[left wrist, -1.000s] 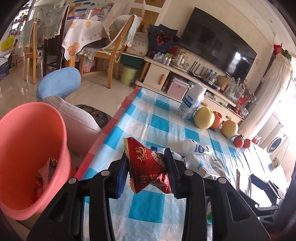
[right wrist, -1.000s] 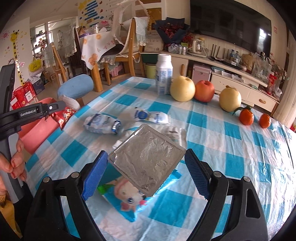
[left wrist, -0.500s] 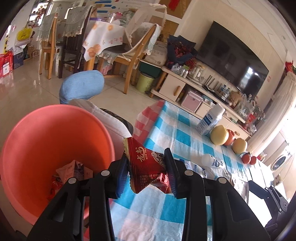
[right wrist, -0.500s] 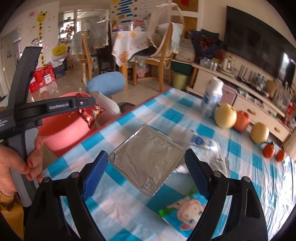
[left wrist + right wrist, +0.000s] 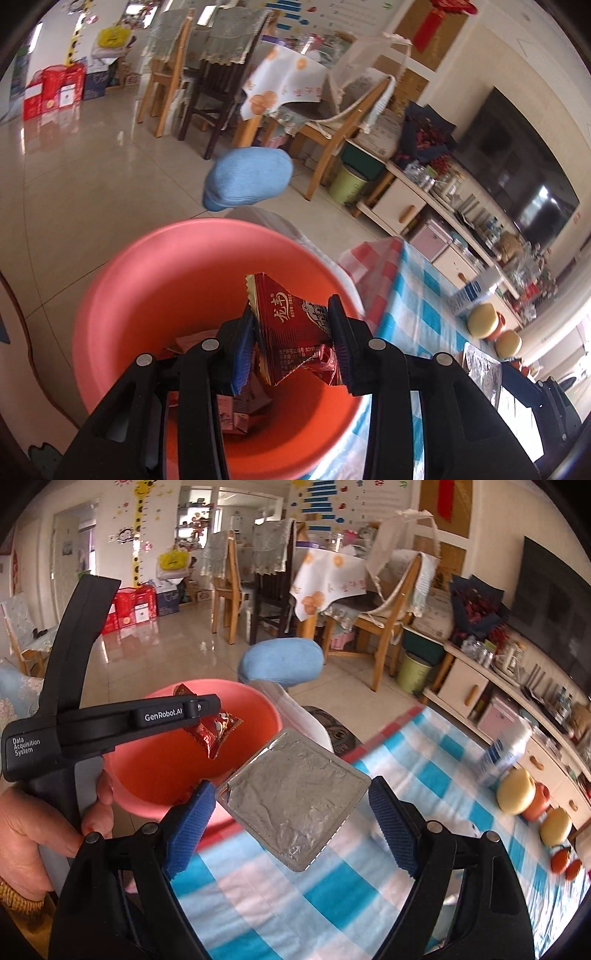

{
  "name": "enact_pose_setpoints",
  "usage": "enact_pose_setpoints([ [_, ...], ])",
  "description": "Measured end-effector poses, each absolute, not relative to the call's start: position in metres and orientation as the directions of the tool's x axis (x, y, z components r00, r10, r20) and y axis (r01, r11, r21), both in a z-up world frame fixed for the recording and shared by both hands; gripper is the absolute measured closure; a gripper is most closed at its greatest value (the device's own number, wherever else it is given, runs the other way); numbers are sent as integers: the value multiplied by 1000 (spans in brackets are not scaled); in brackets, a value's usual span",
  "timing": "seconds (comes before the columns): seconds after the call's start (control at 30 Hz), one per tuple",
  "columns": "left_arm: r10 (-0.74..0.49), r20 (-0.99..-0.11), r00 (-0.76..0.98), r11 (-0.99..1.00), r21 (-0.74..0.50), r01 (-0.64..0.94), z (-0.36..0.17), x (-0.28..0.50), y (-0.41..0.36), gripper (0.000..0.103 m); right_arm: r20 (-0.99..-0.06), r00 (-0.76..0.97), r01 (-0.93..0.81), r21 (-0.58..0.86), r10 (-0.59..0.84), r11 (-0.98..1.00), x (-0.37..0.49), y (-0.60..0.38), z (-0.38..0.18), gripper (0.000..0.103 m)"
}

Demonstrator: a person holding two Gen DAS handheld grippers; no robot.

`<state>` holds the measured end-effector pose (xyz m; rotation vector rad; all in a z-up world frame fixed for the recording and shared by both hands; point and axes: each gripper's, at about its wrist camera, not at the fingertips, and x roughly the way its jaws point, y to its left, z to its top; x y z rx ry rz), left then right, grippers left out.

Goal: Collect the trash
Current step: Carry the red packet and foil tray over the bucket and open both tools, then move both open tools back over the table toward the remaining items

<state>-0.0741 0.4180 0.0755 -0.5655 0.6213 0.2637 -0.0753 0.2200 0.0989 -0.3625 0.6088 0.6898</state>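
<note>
My left gripper is shut on a red snack wrapper and holds it over the mouth of the pink trash bin, which has several wrappers at its bottom. In the right wrist view the same wrapper hangs over the bin. My right gripper is shut on a square silver foil packet, held above the table's left edge, just right of the bin. The foil packet also shows in the left wrist view.
The blue-checked tablecloth carries a white bottle, pears and apples and small oranges. A blue-cushioned stool stands behind the bin. Wooden chairs and a TV cabinet stand further back.
Both grippers have swung left from over the table toward the bin. The red wrapper now hangs over the bin's mouth. The foil packet has come to the table's left edge.
</note>
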Motion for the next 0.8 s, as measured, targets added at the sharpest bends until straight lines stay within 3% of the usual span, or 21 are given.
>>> enact_pose_setpoints([
  [0.37, 106, -629, 770, 714, -491, -499, 60, -86, 472, 64, -638, 573, -741, -135, 515, 657, -56, 286, 86, 18],
  [0.57, 103, -635, 766, 694, -506, -512, 54, -85, 480, 62, -655, 545, -782, -173, 522, 599, -57, 307, 67, 8],
  [0.63, 107, -637, 763, 686, -508, -521, 52, -86, 481, 47, -652, 544, -782, -167, 528, 600, -58, 305, 65, 6],
  [0.67, 115, -636, 763, 681, -509, -527, 53, -86, 481, 34, -645, 551, -777, -166, 529, 607, -57, 301, 65, 6],
  [0.8, 146, -618, 772, 675, -508, -535, 56, -88, 477, 16, -626, 575, -747, -141, 526, 649, -56, 286, 67, 5],
])
